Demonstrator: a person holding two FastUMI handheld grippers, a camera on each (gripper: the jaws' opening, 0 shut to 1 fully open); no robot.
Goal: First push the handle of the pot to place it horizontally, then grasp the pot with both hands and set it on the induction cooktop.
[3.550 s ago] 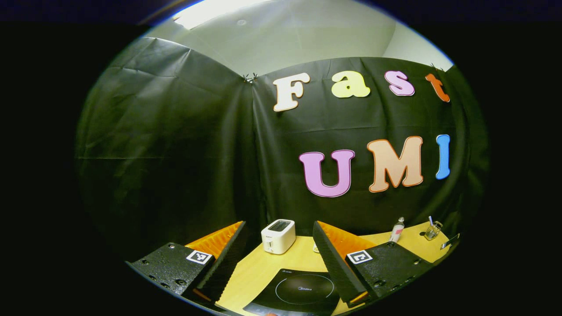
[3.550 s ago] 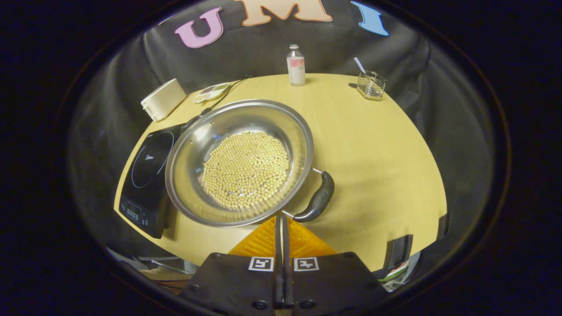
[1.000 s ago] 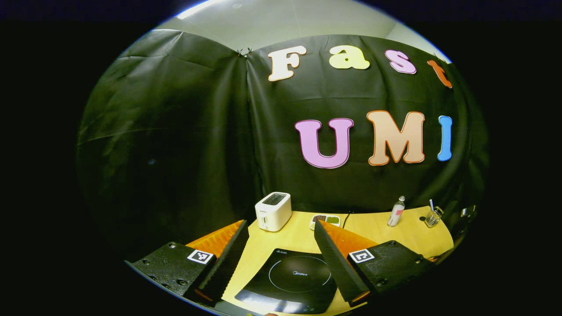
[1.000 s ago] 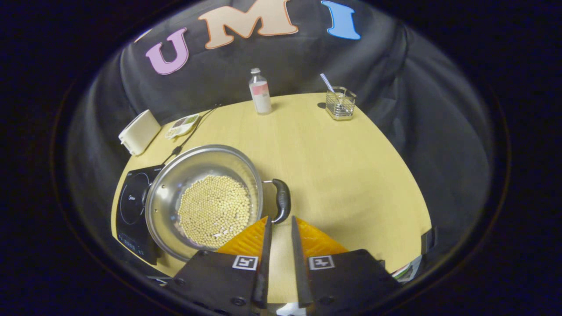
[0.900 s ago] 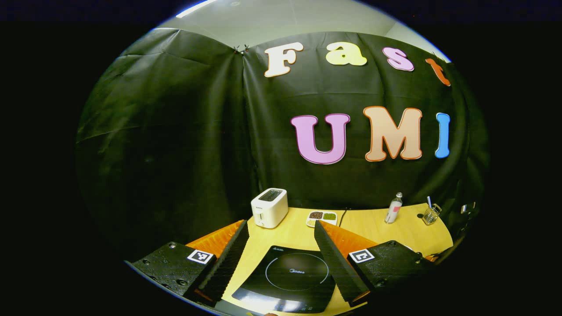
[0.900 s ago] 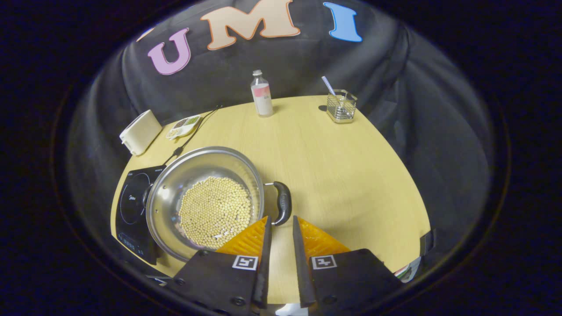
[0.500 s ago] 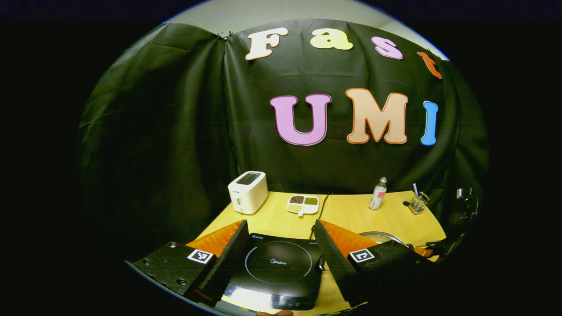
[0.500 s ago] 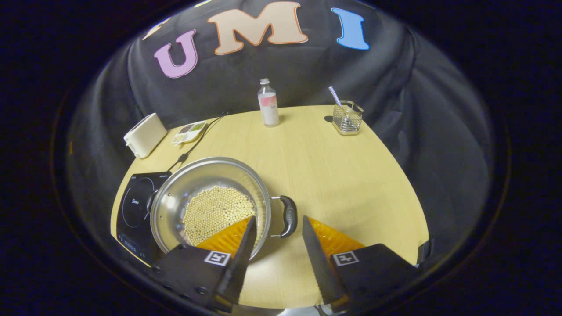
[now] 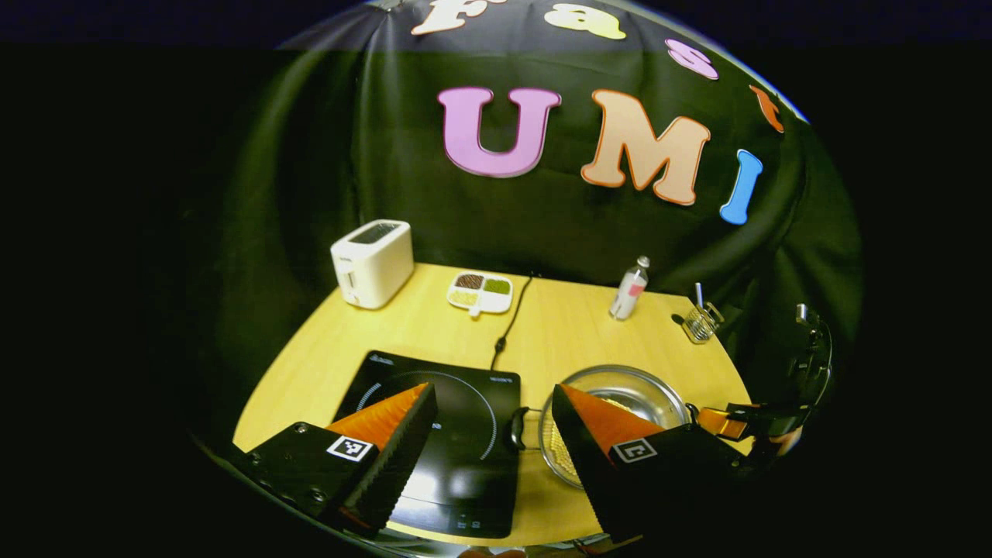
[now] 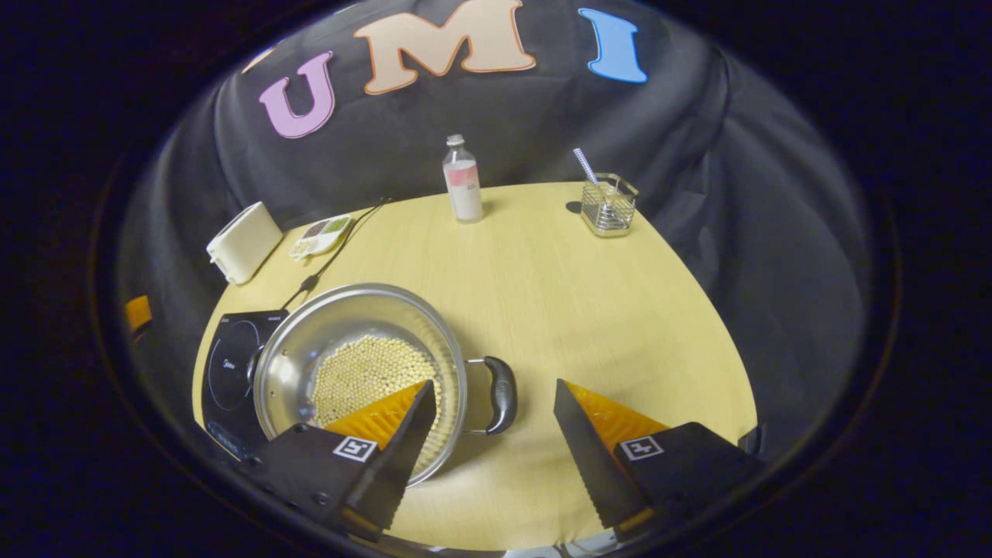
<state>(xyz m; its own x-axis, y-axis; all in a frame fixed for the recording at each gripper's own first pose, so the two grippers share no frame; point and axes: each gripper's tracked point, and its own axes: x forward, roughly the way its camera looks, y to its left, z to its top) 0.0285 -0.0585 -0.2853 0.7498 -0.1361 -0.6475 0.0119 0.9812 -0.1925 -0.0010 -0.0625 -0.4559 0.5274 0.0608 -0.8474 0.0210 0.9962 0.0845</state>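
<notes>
The right tongs (image 10: pixel 490 422) have spread wide, straddling the pot (image 10: pixel 360 372) handle (image 10: pixel 501 404) at lower centre. The left tongs (image 9: pixel 494 422), also spread, have dropped toward the cooktop (image 9: pixel 457 434); a two-handed grasp looks next.

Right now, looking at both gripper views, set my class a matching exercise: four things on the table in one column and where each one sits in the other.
Things
1. toaster
2. pot
3. bottle
4. wire holder

Places
A. right of the induction cooktop, holding beans
B. far right corner of the table
C. far left corner
D. far edge, between the sectioned dish and the wire holder

Pairs: 1-C, 2-A, 3-D, 4-B
</notes>
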